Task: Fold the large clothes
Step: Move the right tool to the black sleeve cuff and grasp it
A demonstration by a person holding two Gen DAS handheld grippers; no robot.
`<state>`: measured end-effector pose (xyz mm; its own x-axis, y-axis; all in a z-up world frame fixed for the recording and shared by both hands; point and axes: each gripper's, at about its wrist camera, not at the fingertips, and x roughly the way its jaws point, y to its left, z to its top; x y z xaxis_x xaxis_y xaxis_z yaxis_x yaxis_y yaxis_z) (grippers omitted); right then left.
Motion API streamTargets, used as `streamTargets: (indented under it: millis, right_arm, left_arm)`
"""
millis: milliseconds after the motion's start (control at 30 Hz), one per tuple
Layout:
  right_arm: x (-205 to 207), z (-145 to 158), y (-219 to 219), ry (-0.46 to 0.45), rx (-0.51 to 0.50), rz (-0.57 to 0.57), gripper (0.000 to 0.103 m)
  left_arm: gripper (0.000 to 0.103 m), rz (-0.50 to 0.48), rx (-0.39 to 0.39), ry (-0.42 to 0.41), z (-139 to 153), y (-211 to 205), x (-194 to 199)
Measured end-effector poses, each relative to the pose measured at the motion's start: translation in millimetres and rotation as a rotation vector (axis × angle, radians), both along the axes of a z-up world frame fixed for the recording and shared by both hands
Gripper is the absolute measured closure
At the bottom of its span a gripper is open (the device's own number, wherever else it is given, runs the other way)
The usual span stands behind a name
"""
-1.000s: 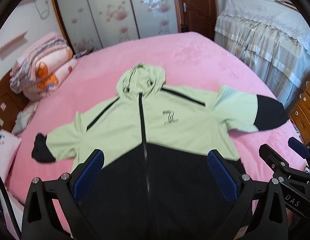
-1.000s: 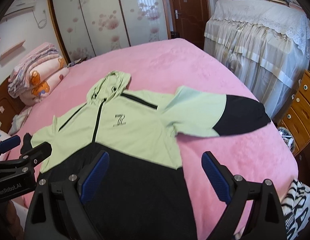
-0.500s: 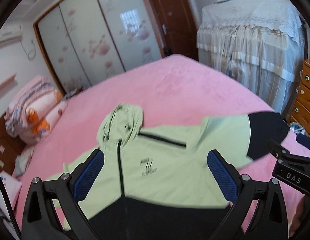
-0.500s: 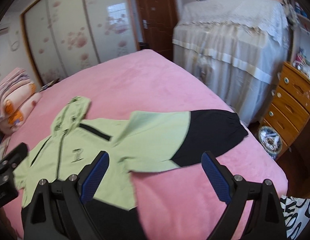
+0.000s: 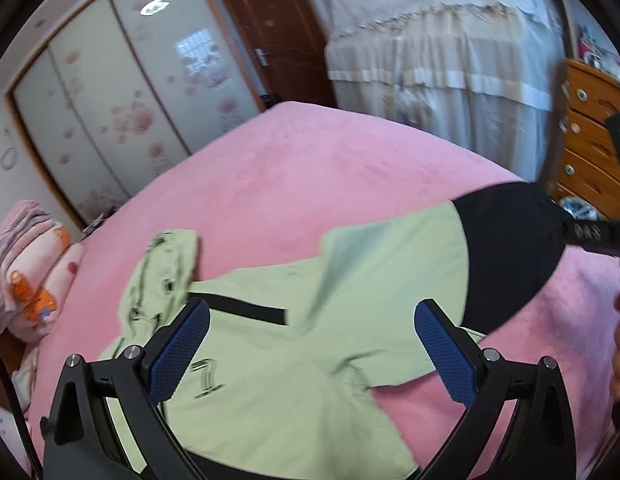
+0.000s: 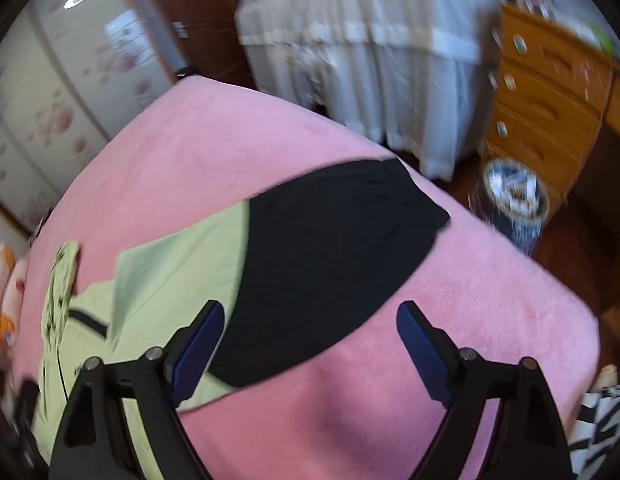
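A light green and black hooded jacket (image 5: 294, 344) lies flat, front up, on the pink bed (image 5: 310, 168). Its right sleeve, green with a black end (image 6: 329, 248), stretches toward the bed's right edge. The hood (image 5: 158, 272) lies at the left. My left gripper (image 5: 310, 348) is open and empty above the jacket's chest and shoulder. My right gripper (image 6: 310, 348) is open and empty above the black sleeve end and the bare pink cover. Part of the right gripper's body (image 5: 589, 232) shows at the right edge of the left wrist view.
Folded pink quilts (image 5: 26, 272) lie at the bed's left. A wardrobe with flowered sliding doors (image 5: 122, 92) and a brown door (image 5: 274, 36) stand behind. A lace-covered piece of furniture (image 6: 369, 60), a wooden dresser (image 6: 549, 96) and a bin (image 6: 513, 196) stand right of the bed.
Both grippers have swung right and forward, from over the jacket's black lower body toward its right sleeve. Both stay open and empty. The jacket has not moved.
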<state>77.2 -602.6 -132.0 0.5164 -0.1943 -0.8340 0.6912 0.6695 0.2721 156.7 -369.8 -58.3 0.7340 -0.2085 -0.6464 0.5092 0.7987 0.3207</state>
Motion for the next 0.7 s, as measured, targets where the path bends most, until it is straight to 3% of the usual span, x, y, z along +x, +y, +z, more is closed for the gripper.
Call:
streamTargets:
  millis: [233, 400, 500, 567, 633, 700]
  right_arm:
    - [4, -55, -57, 0.013, 0.178, -0.101, 0.026]
    - [13, -67, -66, 0.002, 0.195, -0.126, 0.027]
    - [22, -68, -65, 0.018, 0.163, -0.117, 0.044]
    - [26, -68, -64, 0.031, 0.139, -0.103, 0.080]
    - [24, -66, -65, 0.001, 0.159, -0.088, 0.096]
    - [19, -55, -60, -0.037, 0.143, -0.094, 0.097]
  left_arm:
    - [0.001, -0.019, 0.008, 0.086, -25, -21, 12]
    - [0.005, -0.025, 0.007, 0.112, -34, -25, 18]
    - [0.005, -0.036, -0.011, 0.187, -40, -25, 24]
    - [0.005, -0.022, -0.039, 0.225, -40, -23, 28]
    - [0.006, -0.018, -0.035, 0.208, -38, -22, 27]
    - [0.006, -0.028, -0.043, 0.171, -32, -20, 23]
